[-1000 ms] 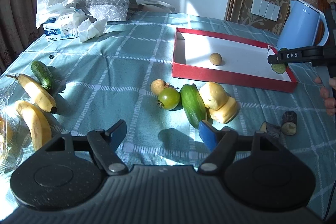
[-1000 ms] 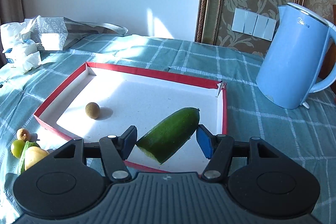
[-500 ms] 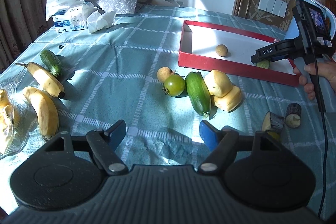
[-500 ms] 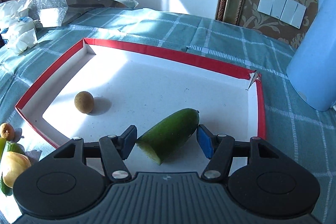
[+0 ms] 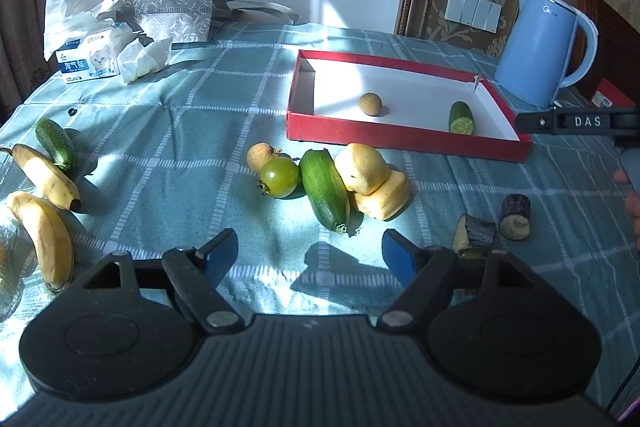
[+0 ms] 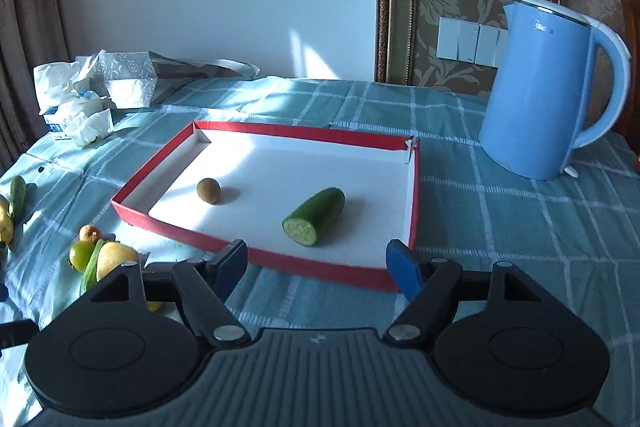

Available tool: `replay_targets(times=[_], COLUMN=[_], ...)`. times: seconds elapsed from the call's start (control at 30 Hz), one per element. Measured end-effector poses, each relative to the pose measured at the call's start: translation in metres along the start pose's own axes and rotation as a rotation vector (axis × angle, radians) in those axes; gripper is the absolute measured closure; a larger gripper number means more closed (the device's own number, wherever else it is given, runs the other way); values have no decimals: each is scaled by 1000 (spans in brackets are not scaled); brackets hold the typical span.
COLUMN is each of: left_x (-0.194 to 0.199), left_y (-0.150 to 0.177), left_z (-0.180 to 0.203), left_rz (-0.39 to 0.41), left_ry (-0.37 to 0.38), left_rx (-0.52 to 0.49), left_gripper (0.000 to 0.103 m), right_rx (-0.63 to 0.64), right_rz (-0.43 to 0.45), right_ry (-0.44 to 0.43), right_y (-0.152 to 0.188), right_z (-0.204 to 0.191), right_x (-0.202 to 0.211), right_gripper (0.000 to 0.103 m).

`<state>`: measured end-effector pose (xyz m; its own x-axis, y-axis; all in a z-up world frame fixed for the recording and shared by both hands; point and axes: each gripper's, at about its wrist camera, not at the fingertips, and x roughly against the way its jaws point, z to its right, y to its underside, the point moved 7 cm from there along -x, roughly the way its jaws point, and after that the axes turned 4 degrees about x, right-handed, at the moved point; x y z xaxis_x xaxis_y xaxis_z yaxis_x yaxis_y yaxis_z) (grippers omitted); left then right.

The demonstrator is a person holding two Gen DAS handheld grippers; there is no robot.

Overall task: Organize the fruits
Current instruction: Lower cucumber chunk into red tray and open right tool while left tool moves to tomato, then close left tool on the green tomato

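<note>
A red tray (image 6: 256,259) with a white floor holds a cut cucumber piece (image 6: 316,215) and a small brown round fruit (image 6: 208,190); both show in the left wrist view too, the cucumber piece (image 5: 461,117) and the fruit (image 5: 370,104) inside the tray (image 5: 400,142). My right gripper (image 6: 317,264) is open and empty, just in front of the tray. My left gripper (image 5: 310,255) is open and empty above the cloth. Ahead of it lie a whole cucumber (image 5: 323,189), a green tomato (image 5: 279,177), a brown fruit (image 5: 259,155) and yellow fruit pieces (image 5: 372,179).
Two bananas (image 5: 44,187) and a small cucumber (image 5: 54,143) lie at the left. Two dark-skinned cut pieces (image 5: 496,223) lie at the right. A blue kettle (image 6: 548,91) stands right of the tray. Tissue packs and a bag (image 5: 120,27) sit at the back left.
My right gripper opened, let the cucumber piece go onto the tray floor and drew back. My left gripper stayed open and shifted little.
</note>
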<state>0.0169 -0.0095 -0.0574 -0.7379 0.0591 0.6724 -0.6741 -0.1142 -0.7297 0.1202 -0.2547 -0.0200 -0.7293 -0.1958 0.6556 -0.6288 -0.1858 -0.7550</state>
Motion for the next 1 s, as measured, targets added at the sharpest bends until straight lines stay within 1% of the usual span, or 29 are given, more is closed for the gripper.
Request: replay_targets(times=[0.07, 0.17, 0.27, 0.33, 0.4, 0.47, 0.6, 0.7, 0.9, 0.97, 1.0], left_x=[-3, -9, -14, -15, -17, -18, -20, -25, -37, -42, -43], left_y=[0, 2, 2, 2, 4, 7, 16, 23, 30, 32, 33], left_z=[10, 19, 25, 30, 38, 49, 71, 85, 98, 101, 103], left_rz=[-4, -19, -27, -25, -34, -39, -64, -74, -108, -122, -127], left_ry=[34, 70, 99, 119, 143, 171, 228, 246, 273, 272, 274], left_rx=[-25, -44, -49, -53, -86, -121, -187, -248, -278, -281, -278], left_gripper=[26, 26, 26, 26, 26, 26, 26, 26, 27, 33, 33], right_rx=[-33, -108, -151, -159, -165, -172, -183, -181, -180, -180, -180], right_rz=[-16, -53, -82, -86, -96, -85, -78, -78, -81, -84, -86], right_ry=[38, 72, 116, 149, 164, 187, 202, 207, 200, 195, 192], right_y=[25, 60, 85, 95, 101, 104, 106, 108, 110, 111, 111], right_z=[5, 13, 19, 22, 23, 26, 29, 27, 25, 25, 24], right_x=[19, 44, 60, 68, 74, 82, 88, 90, 91, 90, 90], right_gripper=[27, 27, 27, 27, 27, 27, 27, 27, 27, 27, 27])
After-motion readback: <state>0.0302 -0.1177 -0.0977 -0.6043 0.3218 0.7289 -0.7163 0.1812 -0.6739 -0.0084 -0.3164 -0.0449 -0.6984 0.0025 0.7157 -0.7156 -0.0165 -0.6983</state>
